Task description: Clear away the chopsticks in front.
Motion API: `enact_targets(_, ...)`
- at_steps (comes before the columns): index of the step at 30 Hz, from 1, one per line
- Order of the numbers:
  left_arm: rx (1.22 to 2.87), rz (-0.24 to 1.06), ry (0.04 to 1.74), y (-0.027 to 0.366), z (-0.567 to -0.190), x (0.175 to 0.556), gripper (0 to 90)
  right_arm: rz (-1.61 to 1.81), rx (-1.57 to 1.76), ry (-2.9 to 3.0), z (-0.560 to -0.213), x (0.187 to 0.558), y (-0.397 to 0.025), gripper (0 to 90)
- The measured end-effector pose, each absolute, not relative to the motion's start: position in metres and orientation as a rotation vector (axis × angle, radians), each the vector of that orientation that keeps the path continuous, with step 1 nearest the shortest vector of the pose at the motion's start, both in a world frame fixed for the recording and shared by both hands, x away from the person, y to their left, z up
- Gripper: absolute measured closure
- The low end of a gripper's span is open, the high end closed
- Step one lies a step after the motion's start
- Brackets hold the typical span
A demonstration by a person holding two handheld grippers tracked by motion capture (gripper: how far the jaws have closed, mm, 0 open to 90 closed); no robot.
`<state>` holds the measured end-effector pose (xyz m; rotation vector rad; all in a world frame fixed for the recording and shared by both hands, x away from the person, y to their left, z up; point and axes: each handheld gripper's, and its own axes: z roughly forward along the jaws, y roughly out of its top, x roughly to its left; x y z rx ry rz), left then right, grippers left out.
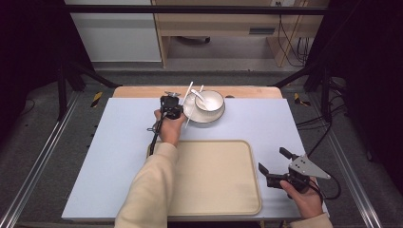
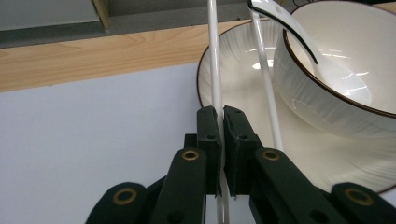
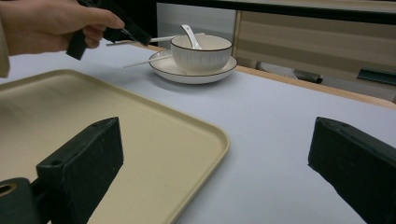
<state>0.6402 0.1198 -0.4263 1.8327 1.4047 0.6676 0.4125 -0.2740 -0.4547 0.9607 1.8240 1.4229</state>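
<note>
The left tool (image 2: 220,116) has its jaws clamped on one white chopstick (image 2: 214,56), gripping it partway along where it leans over the rim of the plate (image 2: 233,79) at the far edge of the worktop (image 1: 119,128). A second chopstick (image 2: 266,84) lies just beside the first, resting across the plate and against the bowl (image 2: 327,88) that stands on it; a spoon (image 2: 299,42) sits inside the bowl. In the high view the left tool (image 1: 172,105) is just to the left of the plate (image 1: 190,110), well beyond the beige tray (image 1: 223,175), which lies bare at the near side of the worktop. The right tool (image 1: 275,166) hovers to the right of the tray with its jaws wide apart, holding nothing. Judging from this, the work looks to be at its start: one chopstick is gripped but seems not yet carried away from the plate, while the other chopstick, the spoon, the bowl and the plate are untouched. If the aim is to move the tableware onto the tray, nearly all of it remains to be done.
</note>
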Motion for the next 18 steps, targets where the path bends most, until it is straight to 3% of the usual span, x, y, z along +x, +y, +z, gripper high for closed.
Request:
enact_targets(6, 1.818, 0.666, 1.446, 0.140, -0.411, 0.603, 85.3, 1.433, 0.960, 1.826, -0.454, 0.413, -0.272, 3.4)
enact_targets(18, 1.668, 0.658, 1.503, 0.177, -0.417, 0.477, 85.3, 1.449, 0.947, 1.847, -0.454, 0.412, -0.268, 3.5)
